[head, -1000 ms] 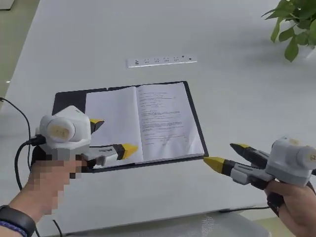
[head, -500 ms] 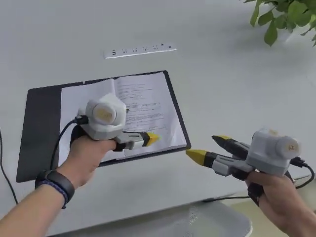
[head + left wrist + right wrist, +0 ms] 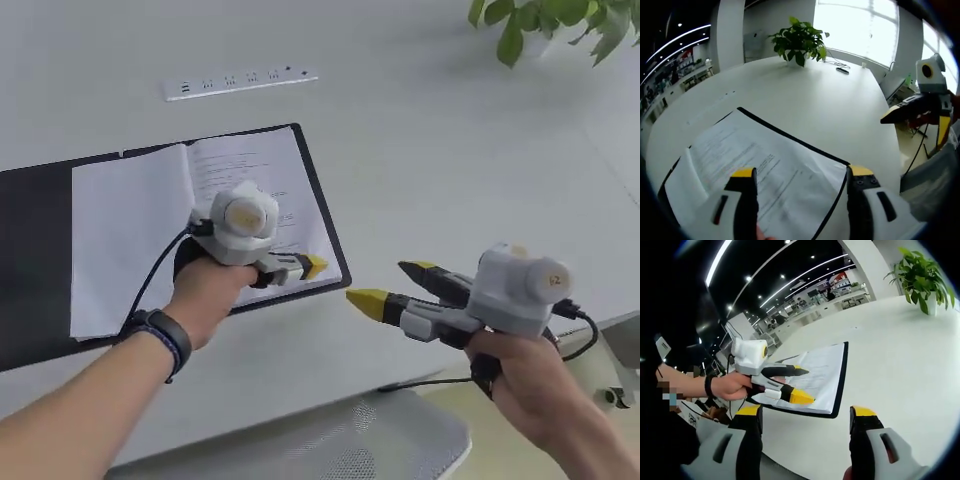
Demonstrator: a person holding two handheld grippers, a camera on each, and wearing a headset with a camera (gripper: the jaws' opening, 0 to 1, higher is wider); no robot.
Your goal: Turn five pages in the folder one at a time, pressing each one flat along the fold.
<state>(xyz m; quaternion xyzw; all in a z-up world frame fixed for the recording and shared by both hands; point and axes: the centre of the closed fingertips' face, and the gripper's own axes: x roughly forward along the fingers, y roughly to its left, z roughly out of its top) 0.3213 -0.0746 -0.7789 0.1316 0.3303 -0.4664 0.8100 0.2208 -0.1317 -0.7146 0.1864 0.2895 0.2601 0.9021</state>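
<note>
The folder (image 3: 40,250) lies open on the white table (image 3: 450,150), left of centre and near the front edge; its black cover shows as a wide band on the left and a thin border round the paper. A blank left page (image 3: 125,240) and a printed right page (image 3: 255,170) lie flat, meeting at the fold.

The left gripper (image 3: 802,172) sits over the near right corner of the folder, held in a hand with a dark wristband (image 3: 160,330); its jaws stand wide apart with nothing between them. In the left gripper view one jaw is over the printed page and the other over the table just past the black border; whether either touches the paper cannot be told.

The right gripper (image 3: 392,284) hangs over bare table to the right of the folder, apart from it, pointing left towards its corner; its jaws are also parted and empty; a dark cable trails from it off the near edge.

A white power strip (image 3: 240,82) lies beyond the folder on the far side; a green plant (image 3: 545,20) stands at the far right.
</note>
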